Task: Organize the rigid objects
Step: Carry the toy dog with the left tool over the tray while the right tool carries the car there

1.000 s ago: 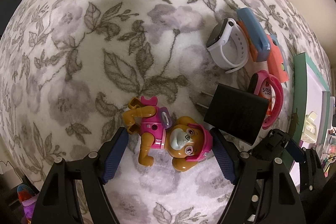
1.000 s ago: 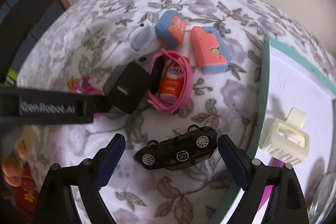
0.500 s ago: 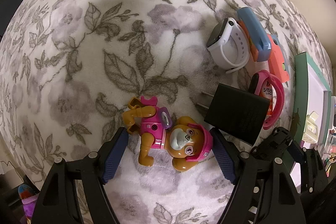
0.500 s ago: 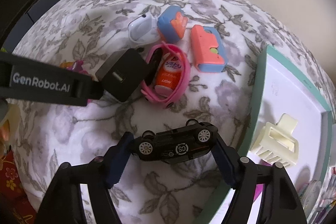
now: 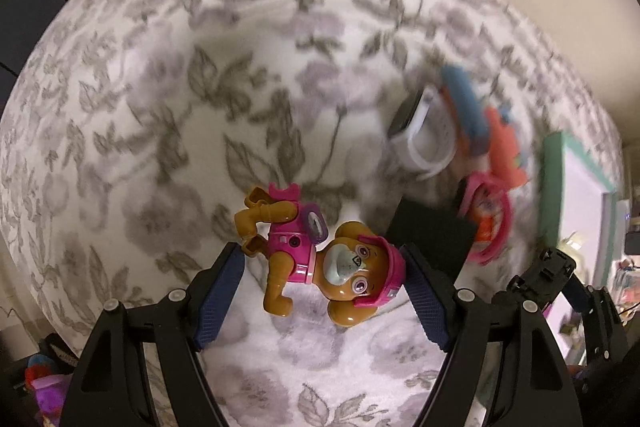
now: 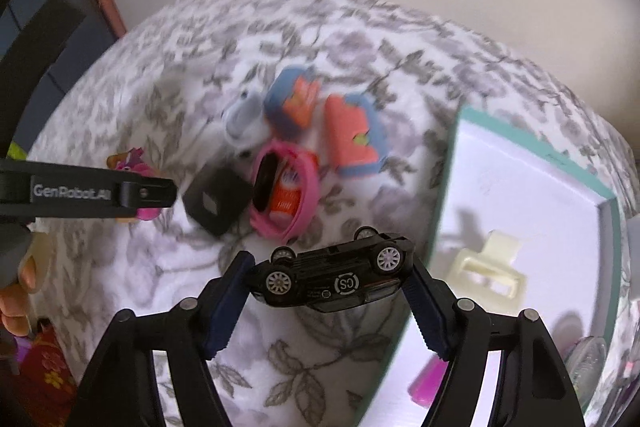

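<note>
Black toy car [image 6: 332, 277], floral grey-white blanket [image 6: 160, 107]

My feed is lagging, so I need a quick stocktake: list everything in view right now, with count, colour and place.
toy car: 1, black, on its side between the right fingers
dog figure: 1, brown and pink, between the left fingers
charger: 1, black, on the blanket mid-pile
pink watch: 1, pink, looped around the orange tube
tube: 1, orange, inside the pink watch
white watch: 1, white, far side of the pile
blocky toys: 2, orange and blue, far side of the pile
hair clip: 1, cream, in the tray
tray: 1, green rim, white inside, at right
blanket: 1, grey floral, under everything
left gripper: black, blue pads
right gripper: black, blue pads
</note>
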A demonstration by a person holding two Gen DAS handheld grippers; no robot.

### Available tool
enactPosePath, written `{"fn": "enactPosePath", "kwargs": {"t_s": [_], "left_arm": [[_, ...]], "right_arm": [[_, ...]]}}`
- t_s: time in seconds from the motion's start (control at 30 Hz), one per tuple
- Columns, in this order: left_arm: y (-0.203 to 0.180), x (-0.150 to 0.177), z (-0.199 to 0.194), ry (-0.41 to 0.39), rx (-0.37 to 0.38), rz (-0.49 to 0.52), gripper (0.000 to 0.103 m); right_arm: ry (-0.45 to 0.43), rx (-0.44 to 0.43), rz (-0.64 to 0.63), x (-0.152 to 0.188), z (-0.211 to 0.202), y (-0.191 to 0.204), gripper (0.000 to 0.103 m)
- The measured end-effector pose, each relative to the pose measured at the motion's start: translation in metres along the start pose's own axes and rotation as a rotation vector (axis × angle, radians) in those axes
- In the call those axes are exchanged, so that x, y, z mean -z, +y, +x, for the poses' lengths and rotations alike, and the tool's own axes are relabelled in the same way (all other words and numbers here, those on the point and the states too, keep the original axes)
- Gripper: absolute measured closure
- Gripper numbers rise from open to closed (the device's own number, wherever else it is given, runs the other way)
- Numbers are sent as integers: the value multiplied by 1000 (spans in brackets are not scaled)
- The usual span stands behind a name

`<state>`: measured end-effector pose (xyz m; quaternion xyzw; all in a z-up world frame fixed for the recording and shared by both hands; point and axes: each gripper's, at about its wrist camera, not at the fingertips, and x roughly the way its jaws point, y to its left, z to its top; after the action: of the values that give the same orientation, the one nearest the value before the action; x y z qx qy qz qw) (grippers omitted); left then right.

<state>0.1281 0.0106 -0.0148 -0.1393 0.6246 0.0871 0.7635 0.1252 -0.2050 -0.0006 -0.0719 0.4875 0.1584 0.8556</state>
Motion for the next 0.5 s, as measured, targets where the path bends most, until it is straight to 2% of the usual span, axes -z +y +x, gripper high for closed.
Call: {"fn": "enactPosePath", "kwargs": {"t_s": [0.3, 0.5], "left_arm": [[1, -5, -52, -129, 25, 1, 23], [-17, -14, -70, -171, 55, 30, 23]], "right_arm": [[-103, 36, 88, -13, -45, -23, 26], [-107, 113, 186, -15, -65, -56, 26]]}}
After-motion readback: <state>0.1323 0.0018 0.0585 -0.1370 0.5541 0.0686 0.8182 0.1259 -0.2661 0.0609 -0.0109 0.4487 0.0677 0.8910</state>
